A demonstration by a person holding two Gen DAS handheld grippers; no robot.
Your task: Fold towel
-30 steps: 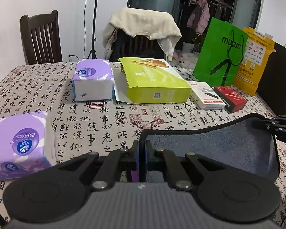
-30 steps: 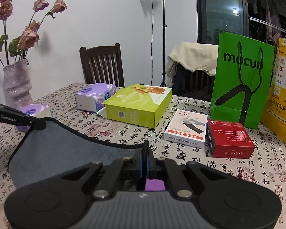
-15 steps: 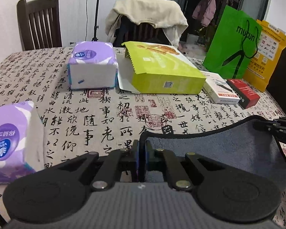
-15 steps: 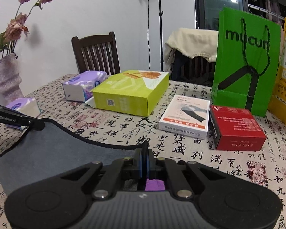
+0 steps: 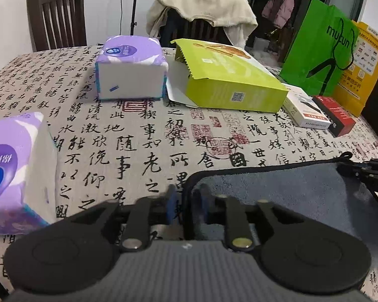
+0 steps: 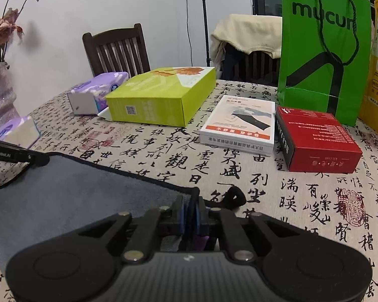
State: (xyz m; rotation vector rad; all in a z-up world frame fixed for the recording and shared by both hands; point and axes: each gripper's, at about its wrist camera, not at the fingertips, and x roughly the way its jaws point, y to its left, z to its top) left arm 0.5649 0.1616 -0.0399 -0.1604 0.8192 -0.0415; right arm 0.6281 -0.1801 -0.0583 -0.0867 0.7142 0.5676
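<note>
Jaws parted on the left, pinched on the right, as a gray towel (image 5: pixel 302 196) spans two hand-held grippers over a calligraphy-print tablecloth (image 5: pixel 138 138).

Left gripper (image 5: pixel 185 201) stands slightly open, the towel's black-bound corner edge running between its blue pads with a gap on both sides; right gripper (image 6: pixel 190 214) is clamped tight on the opposite corner, a small black hanging loop (image 6: pixel 233 197) jutting out at its 2 o'clock. The cloth is dark gray, plush, edged in black piping, and sags in a shallow curve between the grippers, low over the near table. Farther off at 12 o'clock lies a lime-green box (image 5: pixel 229 80), with a purple tissue pack (image 5: pixel 129 68) at 11.
</note>
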